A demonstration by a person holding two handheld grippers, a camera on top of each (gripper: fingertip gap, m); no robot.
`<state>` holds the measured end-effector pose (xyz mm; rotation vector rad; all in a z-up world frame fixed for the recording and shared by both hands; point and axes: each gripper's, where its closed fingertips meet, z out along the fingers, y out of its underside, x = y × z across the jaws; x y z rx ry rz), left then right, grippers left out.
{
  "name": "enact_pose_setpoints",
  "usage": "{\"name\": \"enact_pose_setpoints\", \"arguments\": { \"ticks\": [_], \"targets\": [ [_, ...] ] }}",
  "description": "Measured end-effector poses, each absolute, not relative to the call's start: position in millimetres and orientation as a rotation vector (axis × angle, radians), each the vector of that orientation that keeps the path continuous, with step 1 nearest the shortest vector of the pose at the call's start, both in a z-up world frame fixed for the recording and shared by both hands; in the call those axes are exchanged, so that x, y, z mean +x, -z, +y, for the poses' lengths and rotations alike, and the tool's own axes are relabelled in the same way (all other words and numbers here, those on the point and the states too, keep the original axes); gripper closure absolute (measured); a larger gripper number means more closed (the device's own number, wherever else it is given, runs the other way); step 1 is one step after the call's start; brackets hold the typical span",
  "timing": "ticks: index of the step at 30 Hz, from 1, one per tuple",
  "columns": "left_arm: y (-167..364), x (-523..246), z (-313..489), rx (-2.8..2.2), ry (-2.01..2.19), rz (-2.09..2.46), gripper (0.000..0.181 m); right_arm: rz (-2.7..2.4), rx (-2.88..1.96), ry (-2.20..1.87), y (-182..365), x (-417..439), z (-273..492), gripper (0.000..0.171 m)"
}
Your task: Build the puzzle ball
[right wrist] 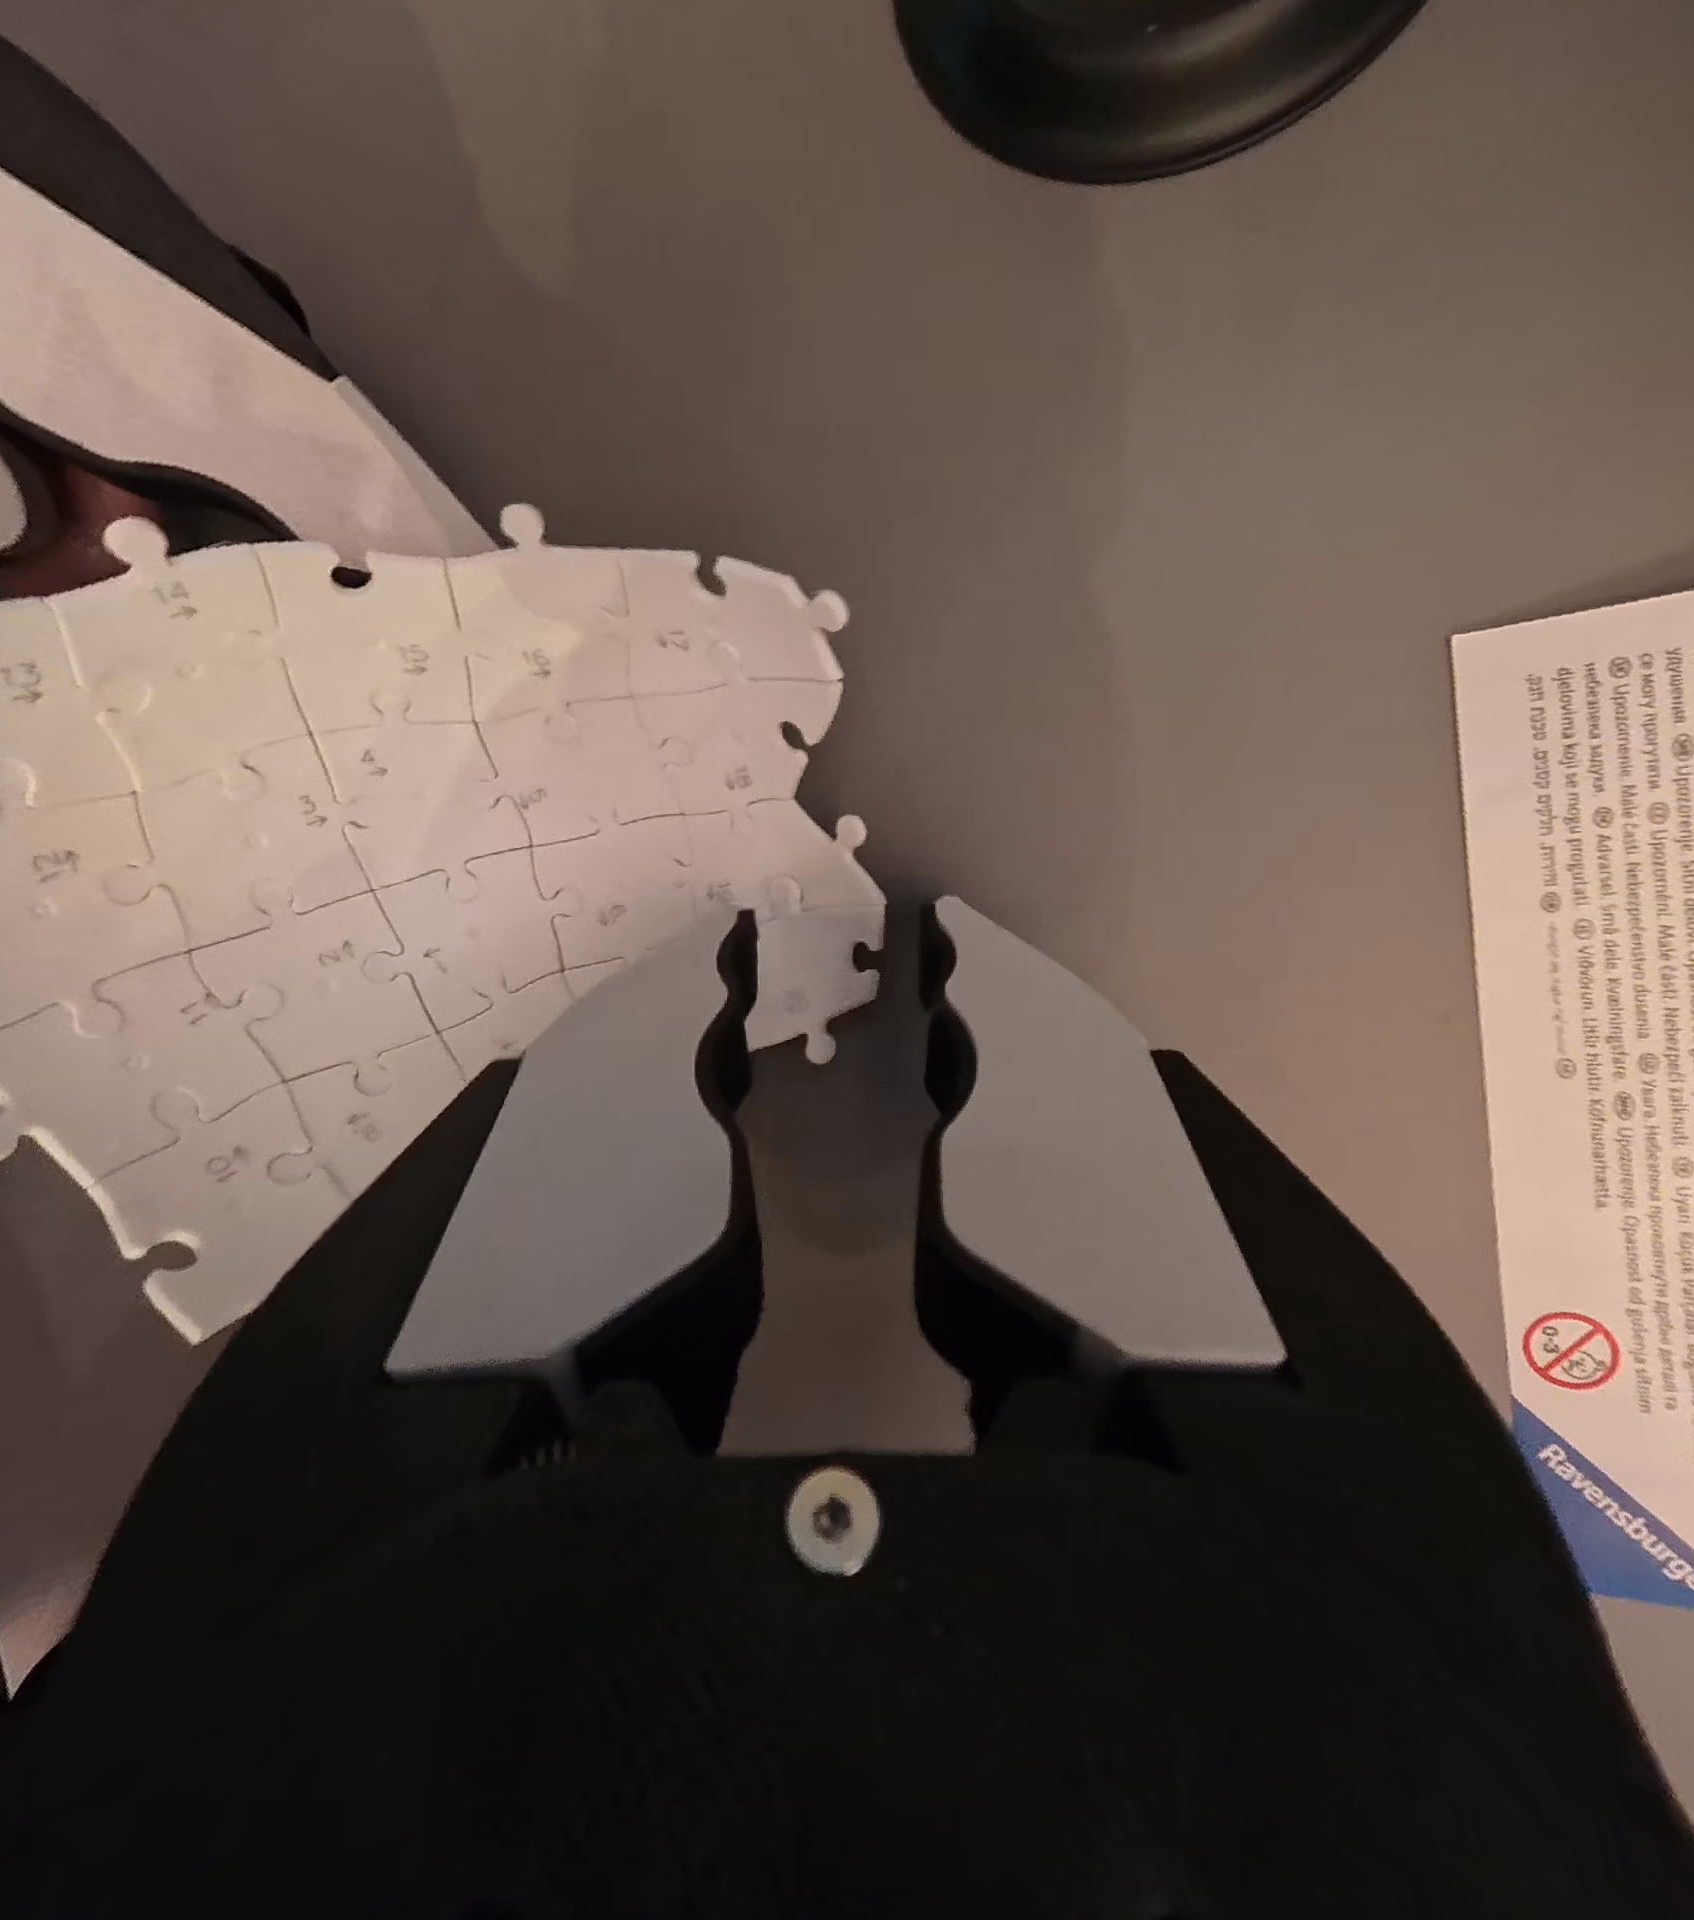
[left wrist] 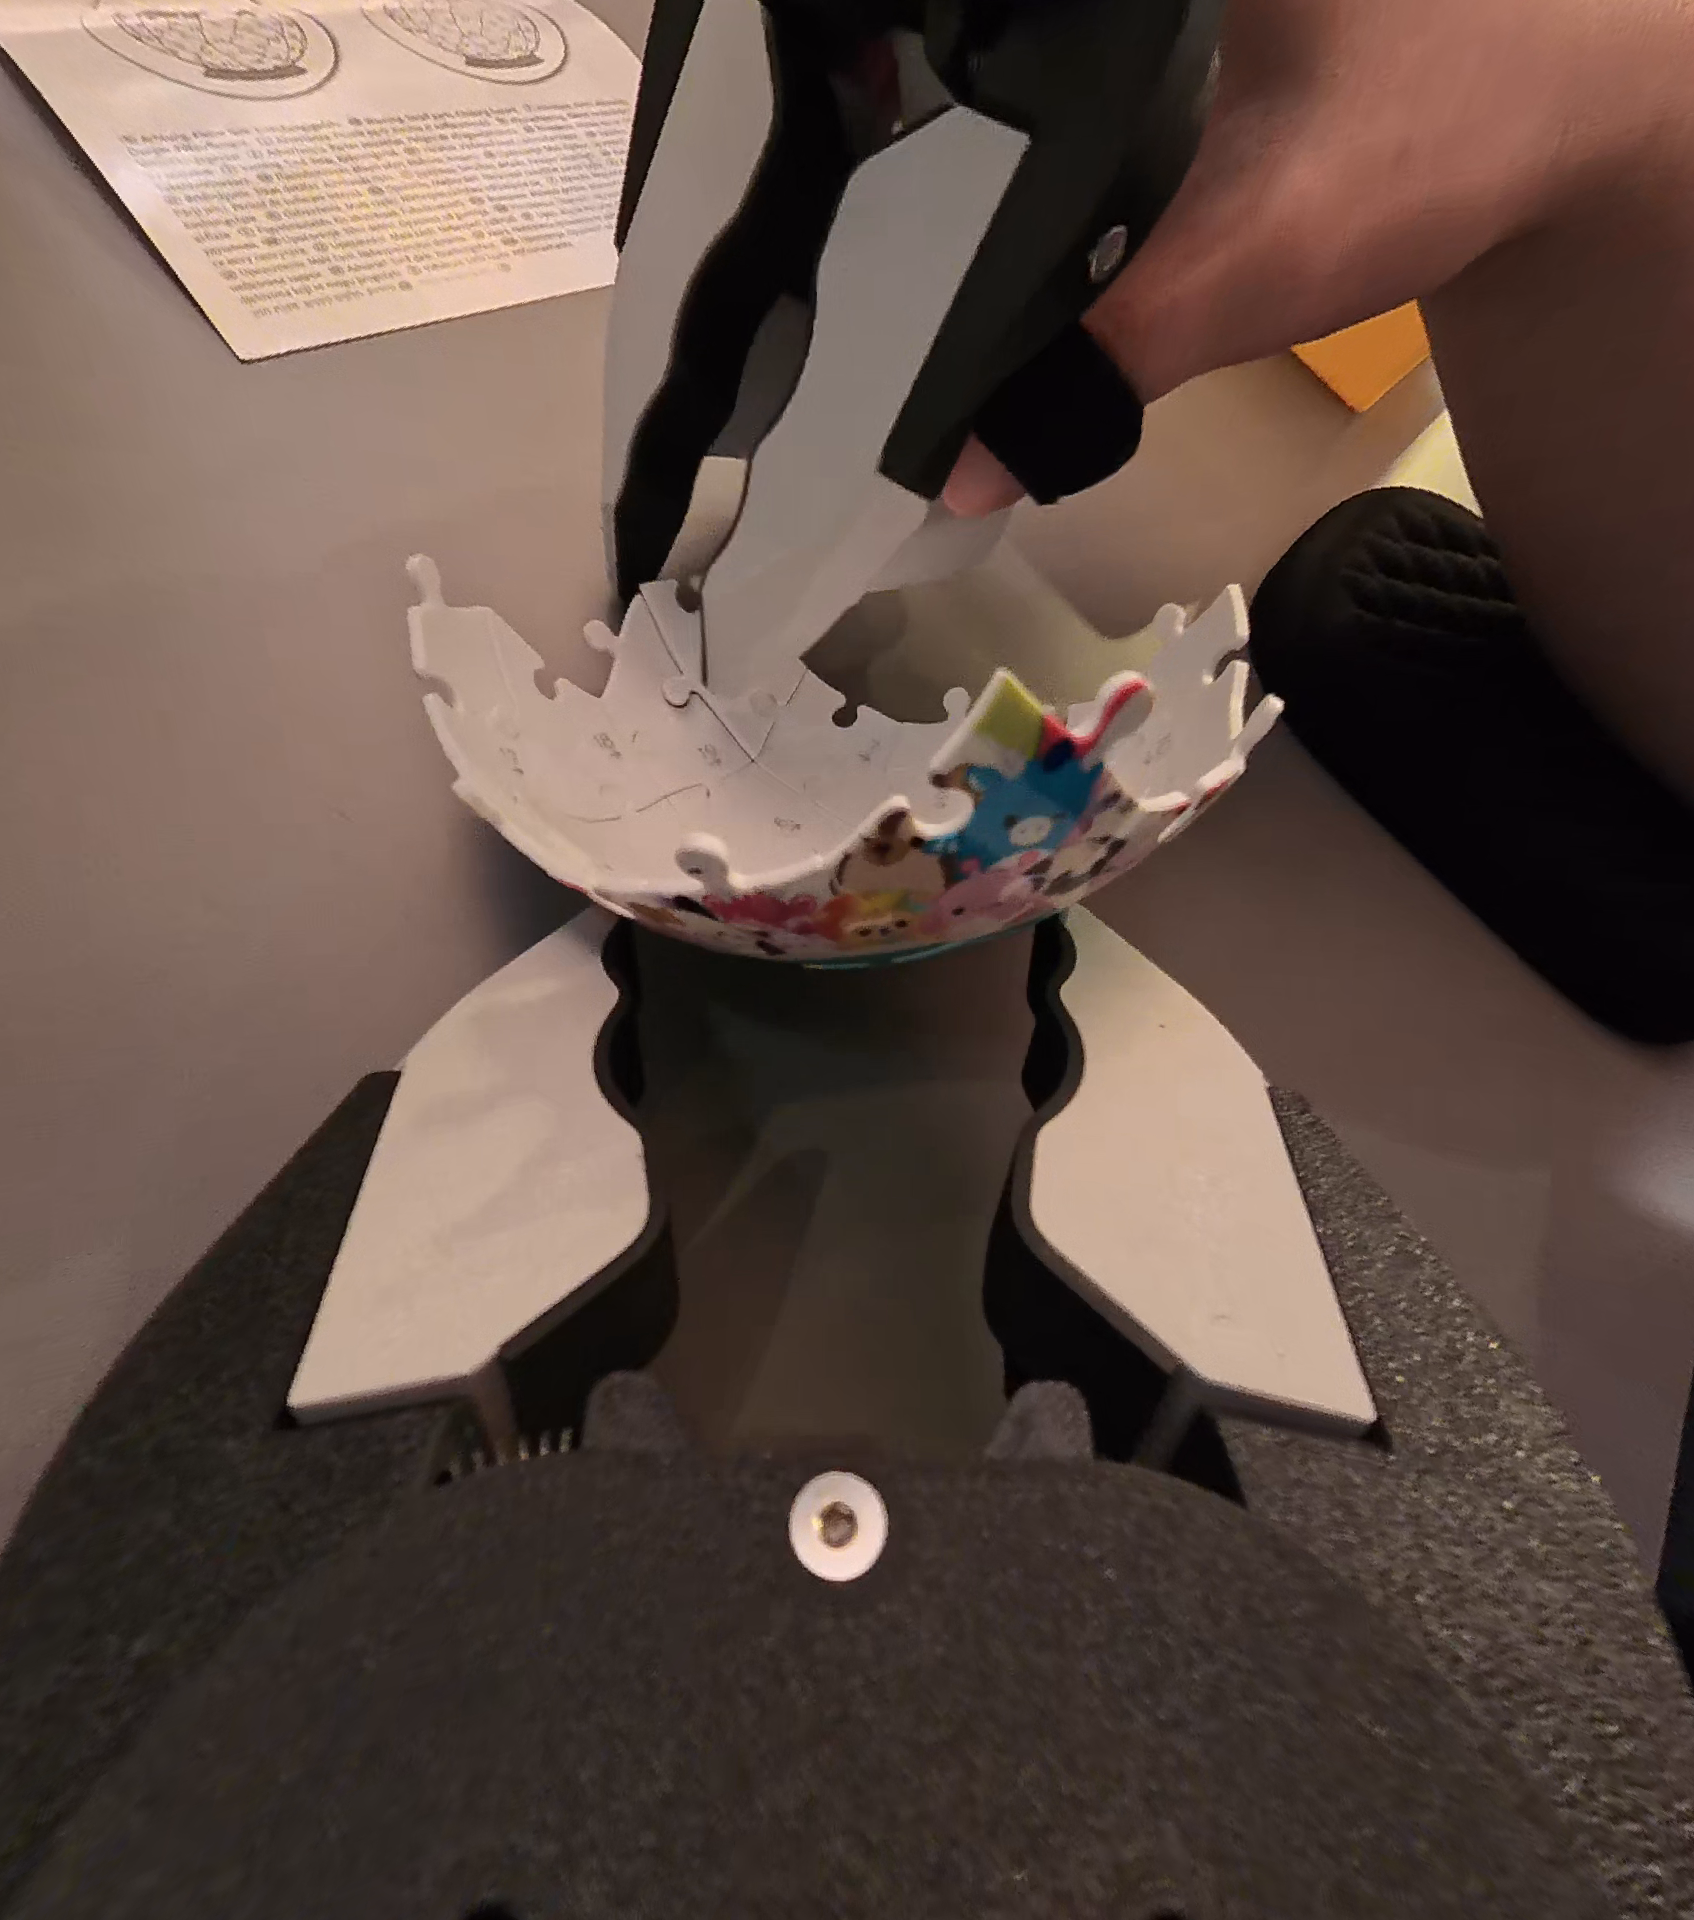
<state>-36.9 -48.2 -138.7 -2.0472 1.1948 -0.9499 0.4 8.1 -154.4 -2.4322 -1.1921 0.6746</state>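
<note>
The half-built puzzle ball (left wrist: 718, 769) is an open bowl, white inside and with colourful cartoon prints outside. My left gripper (left wrist: 835, 940) has its two fingers spread wide on either side of the bowl's underside and appears to hold it above the grey table. Loose coloured pieces (left wrist: 1040, 727) lie inside the bowl at the right. My right gripper (left wrist: 708, 634) comes down from above, held by a person's hand (left wrist: 1445, 208). Its fingers straddle a rim piece (right wrist: 812, 987) with a visible gap, so it is open (right wrist: 832, 935). One left finger (right wrist: 178, 353) shows behind the shell (right wrist: 355, 831).
A printed instruction sheet (left wrist: 334, 177) lies on the table at the far left; it also shows in the right wrist view (right wrist: 1643, 1091). A black round object (right wrist: 1134, 83) stands beyond the shell. A black padded thing (left wrist: 1508, 748) and a yellow object (left wrist: 1373, 353) are at the right.
</note>
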Motion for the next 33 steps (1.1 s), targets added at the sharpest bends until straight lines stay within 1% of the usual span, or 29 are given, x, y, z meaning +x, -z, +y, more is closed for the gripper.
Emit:
{"name": "enact_pose_setpoints", "arguments": {
  "ticks": [7,13,27,32,33],
  "targets": [
    [138.8,-35.4,-46.8,-2.050,0.951,1.195,0.109,-1.245,-2.415,-0.637,155.2,6.0,8.0,0.140],
    [137.5,-33.2,-46.0,-2.047,0.955,1.193,0.109,-1.293,-2.403,-0.531,157.1,7.6,9.4,0.144],
    [133.3,-27.8,-44.6,-2.039,0.973,1.180,0.110,-1.331,-2.420,-0.358,159.1,8.4,7.2,0.141],
    [134.7,-26.9,-45.2,-2.042,0.976,1.180,0.110,-1.316,-2.412,-0.458,157.7,8.2,6.9,0.139],
    [134.8,-26.6,-45.3,-2.043,0.979,1.179,0.110,-1.306,-2.415,-0.462,157.7,9.5,8.7,0.141]
  ]
}}
